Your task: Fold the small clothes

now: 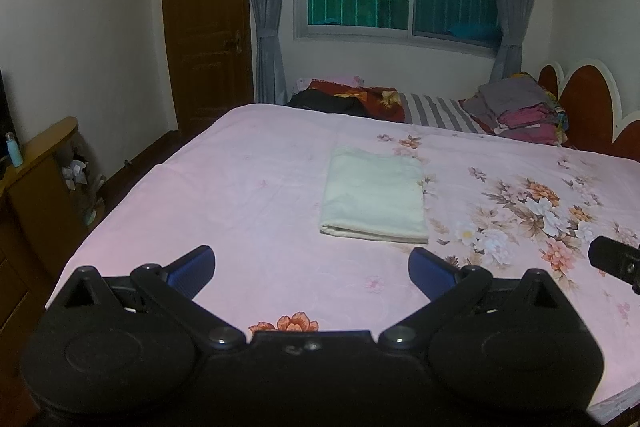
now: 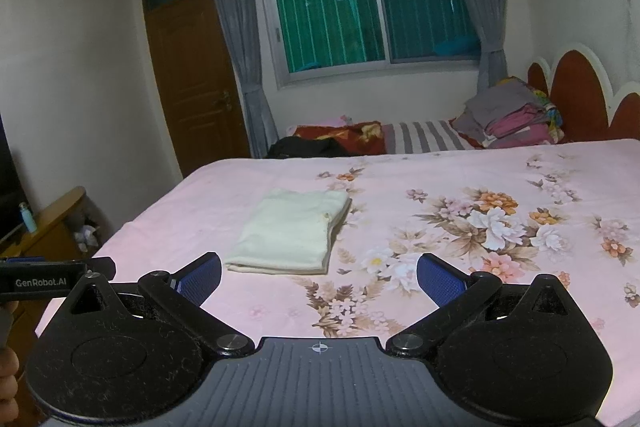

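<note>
Cloth: cream folded cloth (image 1: 374,201) lies flat on the pink floral bed (image 1: 248,195).
Left gripper (image 1: 312,267): wide apart, holding nothing, short of the cloth.
Right gripper (image 2: 319,277): wide apart, holding nothing.

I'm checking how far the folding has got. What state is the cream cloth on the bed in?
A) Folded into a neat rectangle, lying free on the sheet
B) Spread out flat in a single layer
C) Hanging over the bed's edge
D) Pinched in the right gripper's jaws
A: the cream cloth lies as a layered rectangle on the pink sheet, and both the left gripper and right gripper have open, empty jaws short of it.
</note>
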A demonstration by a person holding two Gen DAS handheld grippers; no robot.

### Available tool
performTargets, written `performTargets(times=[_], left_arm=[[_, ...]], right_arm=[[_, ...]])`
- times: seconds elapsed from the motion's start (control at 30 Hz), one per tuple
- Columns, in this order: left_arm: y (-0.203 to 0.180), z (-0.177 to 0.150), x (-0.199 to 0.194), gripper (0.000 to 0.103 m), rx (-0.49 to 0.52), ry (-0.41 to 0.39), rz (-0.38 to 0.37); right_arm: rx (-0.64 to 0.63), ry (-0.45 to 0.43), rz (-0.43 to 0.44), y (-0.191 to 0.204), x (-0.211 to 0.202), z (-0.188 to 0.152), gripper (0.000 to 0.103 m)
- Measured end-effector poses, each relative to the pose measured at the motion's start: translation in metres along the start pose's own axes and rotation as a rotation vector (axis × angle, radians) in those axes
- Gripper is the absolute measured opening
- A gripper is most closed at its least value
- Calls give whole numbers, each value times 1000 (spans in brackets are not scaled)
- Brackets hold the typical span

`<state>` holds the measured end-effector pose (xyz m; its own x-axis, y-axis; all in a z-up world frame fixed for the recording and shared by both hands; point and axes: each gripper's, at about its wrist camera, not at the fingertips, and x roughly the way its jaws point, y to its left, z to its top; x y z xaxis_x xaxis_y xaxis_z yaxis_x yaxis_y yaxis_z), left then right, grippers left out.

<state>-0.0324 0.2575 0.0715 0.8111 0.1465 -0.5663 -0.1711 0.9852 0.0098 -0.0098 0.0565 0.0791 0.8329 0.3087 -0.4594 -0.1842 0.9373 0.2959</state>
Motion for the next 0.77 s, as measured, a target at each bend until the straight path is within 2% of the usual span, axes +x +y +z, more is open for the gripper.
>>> performTargets(times=[0.3, 0.53, 0.77], left_arm=[[3, 1, 15, 103, -4, 31, -9], [-2, 5, 41, 103, 10, 73, -18], [-12, 14, 78, 102, 50, 77, -49]], right_arm=[[3, 22, 1, -2, 14, -2, 103], [17, 54, -7, -11, 33, -2, 103], [40, 85, -19, -23, 62, -1, 103]])
